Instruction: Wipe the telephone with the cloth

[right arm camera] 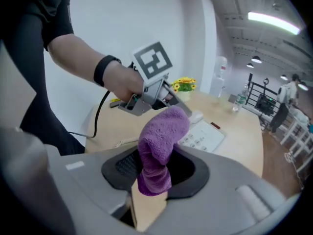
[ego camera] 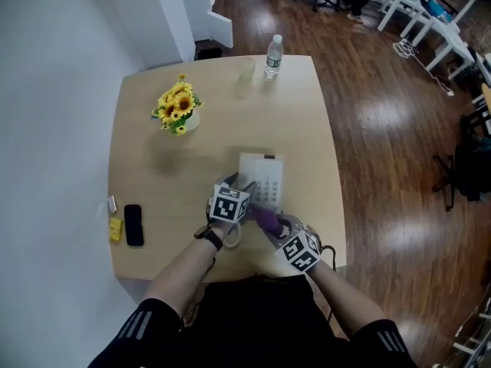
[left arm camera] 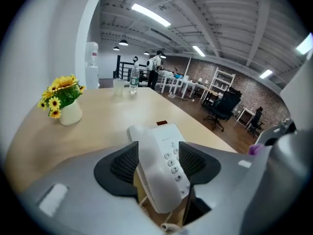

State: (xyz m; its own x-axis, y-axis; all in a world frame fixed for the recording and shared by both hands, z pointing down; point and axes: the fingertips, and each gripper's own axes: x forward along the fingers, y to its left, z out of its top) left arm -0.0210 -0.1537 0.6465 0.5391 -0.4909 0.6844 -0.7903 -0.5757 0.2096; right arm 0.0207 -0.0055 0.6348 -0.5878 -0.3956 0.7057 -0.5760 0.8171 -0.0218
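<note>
The white telephone (ego camera: 265,173) lies on the wooden table (ego camera: 153,182) near its front edge. My left gripper (ego camera: 245,187) stands over the phone's left side. In the left gripper view its handset (left arm camera: 156,175) lies between the two dark pads (left arm camera: 120,165), with the keypad (left arm camera: 172,161) showing between the handset and the right-hand pad, so the left gripper (left arm camera: 157,163) is open around it. My right gripper (ego camera: 272,225) is shut on a purple cloth (ego camera: 265,217), which stands up out of its jaws (right arm camera: 161,148) just in front of the telephone (right arm camera: 205,137).
A vase of sunflowers (ego camera: 179,110) stands at the table's back left. At the far edge stand a water bottle (ego camera: 273,55) and a clear cup (ego camera: 245,70). A black mobile phone (ego camera: 133,225) and a yellow note (ego camera: 115,228) lie at the left edge. A coiled cord (right arm camera: 110,144) trails off the phone.
</note>
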